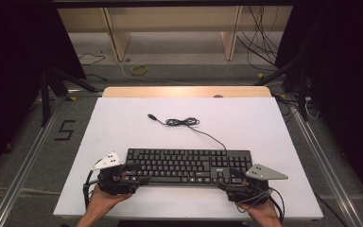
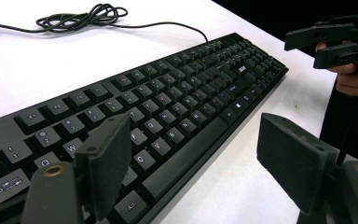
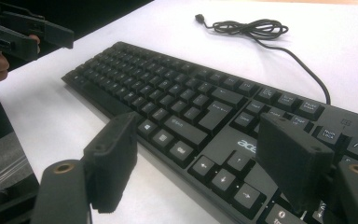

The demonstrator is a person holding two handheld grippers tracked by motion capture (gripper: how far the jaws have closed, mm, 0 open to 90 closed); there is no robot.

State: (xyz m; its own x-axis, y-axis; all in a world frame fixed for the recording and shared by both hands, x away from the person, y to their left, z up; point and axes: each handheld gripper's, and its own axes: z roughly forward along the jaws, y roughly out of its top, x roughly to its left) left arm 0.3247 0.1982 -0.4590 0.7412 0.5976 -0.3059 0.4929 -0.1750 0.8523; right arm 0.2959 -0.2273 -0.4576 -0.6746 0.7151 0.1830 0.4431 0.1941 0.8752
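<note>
From above, my left gripper (image 1: 139, 179) and right gripper (image 1: 224, 182) both sit spread wide at the near corners of the black keyboard (image 1: 189, 165). My gripper views show key legends; its coiled cable (image 1: 183, 122) lies behind on the white table (image 1: 123, 123).

keyboard (image 1: 189, 165) on table (image 1: 123, 123), cable (image 1: 184, 122) behind

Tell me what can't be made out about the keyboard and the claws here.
- Keyboard key legends: too small in the high view.
- Its near corners: covered there by the left claw and right claw.
- Its left end: cut off by the left gripper view's edge.
- Cable plug type: too small.
</note>
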